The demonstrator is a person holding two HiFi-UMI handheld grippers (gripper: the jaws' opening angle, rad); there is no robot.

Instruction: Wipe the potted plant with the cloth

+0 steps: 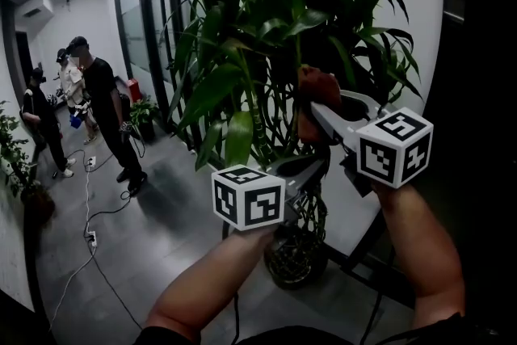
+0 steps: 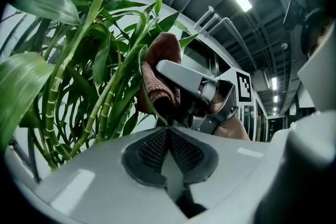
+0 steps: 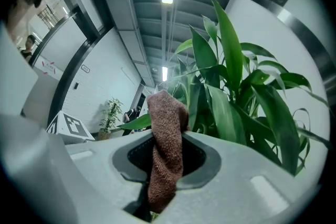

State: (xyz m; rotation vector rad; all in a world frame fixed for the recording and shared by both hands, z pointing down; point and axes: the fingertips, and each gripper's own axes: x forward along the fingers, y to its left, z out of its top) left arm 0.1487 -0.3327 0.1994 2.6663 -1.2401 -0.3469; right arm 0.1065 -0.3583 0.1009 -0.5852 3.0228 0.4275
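Clearly soft and limp, the cloth (image 3: 167, 123) sits pinched mid-fold in the right claw (image 3: 165, 165) among the potted plant's (image 1: 266, 36) bendy, easily torn leaves; the left claw (image 2: 169, 150) is closed beside them

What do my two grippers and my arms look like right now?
The left gripper and the right gripper are pale grey moulded plastic, with dark grey mesh-textured pads at the tips. Each carries a white cube printed with black square markers: the left cube and the right cube. The left forearm and the right forearm are bare; no sleeve reaches them.
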